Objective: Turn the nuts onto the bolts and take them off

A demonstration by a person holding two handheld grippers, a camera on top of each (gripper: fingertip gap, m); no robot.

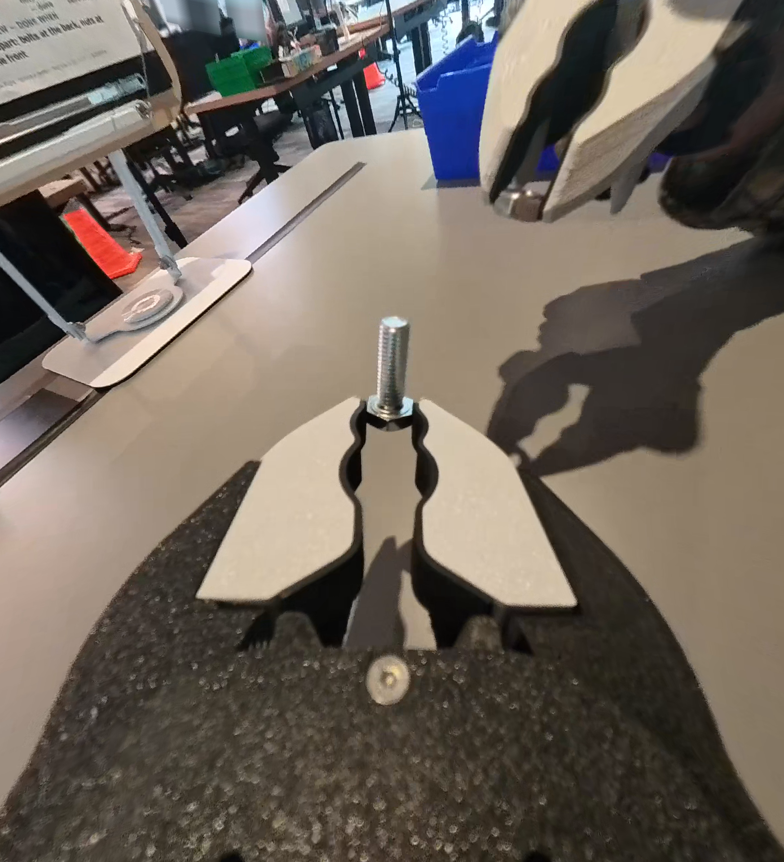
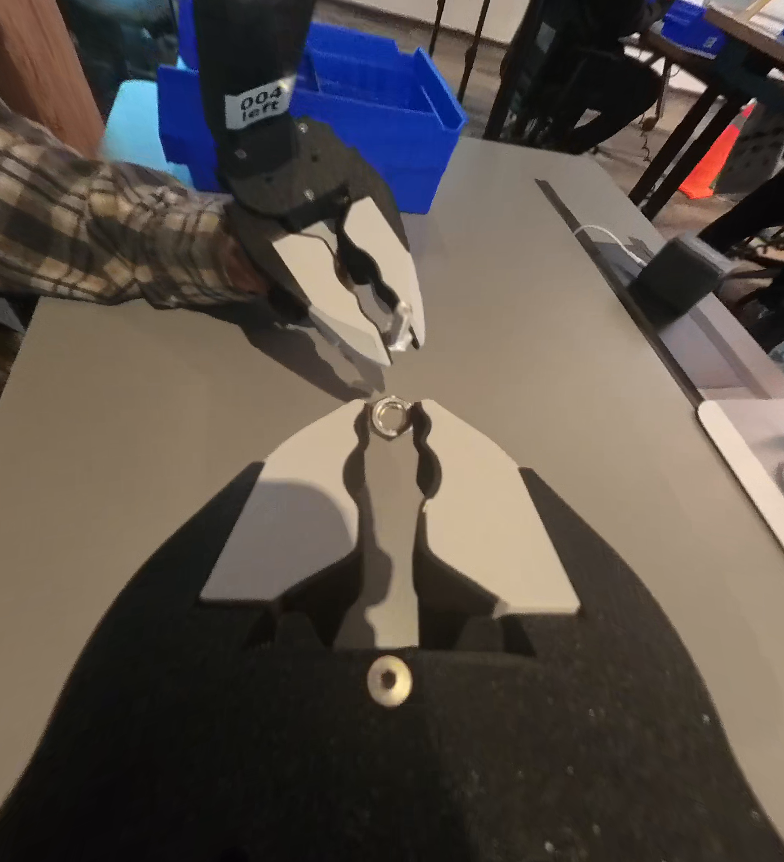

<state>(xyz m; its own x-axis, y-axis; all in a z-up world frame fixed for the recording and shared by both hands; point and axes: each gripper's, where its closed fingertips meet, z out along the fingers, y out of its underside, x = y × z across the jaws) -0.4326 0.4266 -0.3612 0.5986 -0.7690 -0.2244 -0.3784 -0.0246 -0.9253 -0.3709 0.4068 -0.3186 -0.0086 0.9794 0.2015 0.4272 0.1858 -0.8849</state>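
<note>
My left gripper (image 1: pixel 391 415) is shut on the hex head of a silver bolt (image 1: pixel 393 364), whose bare threaded shaft stands upright above the grey table (image 1: pixel 287 466). My right gripper (image 2: pixel 389 420) is shut on a silver nut (image 2: pixel 390 416), its hole facing the camera. In the left wrist view the right gripper (image 1: pixel 518 205) hangs at the upper right, above and to the right of the bolt, with the nut (image 1: pixel 518 203) at its tips. In the right wrist view the left gripper (image 2: pixel 402 333) sits just beyond the nut, holding the bolt (image 2: pixel 399 326).
A blue bin (image 2: pixel 381 116) stands at the table's far end. A white stand with a printed sheet (image 1: pixel 147 322) is at the left edge in the left wrist view. A black box with a white cable (image 2: pixel 674 280) lies along the right edge. A plaid sleeve (image 2: pixel 77 224) reaches in. The tips of one gripper are about 8 cm away from the tips of the other.
</note>
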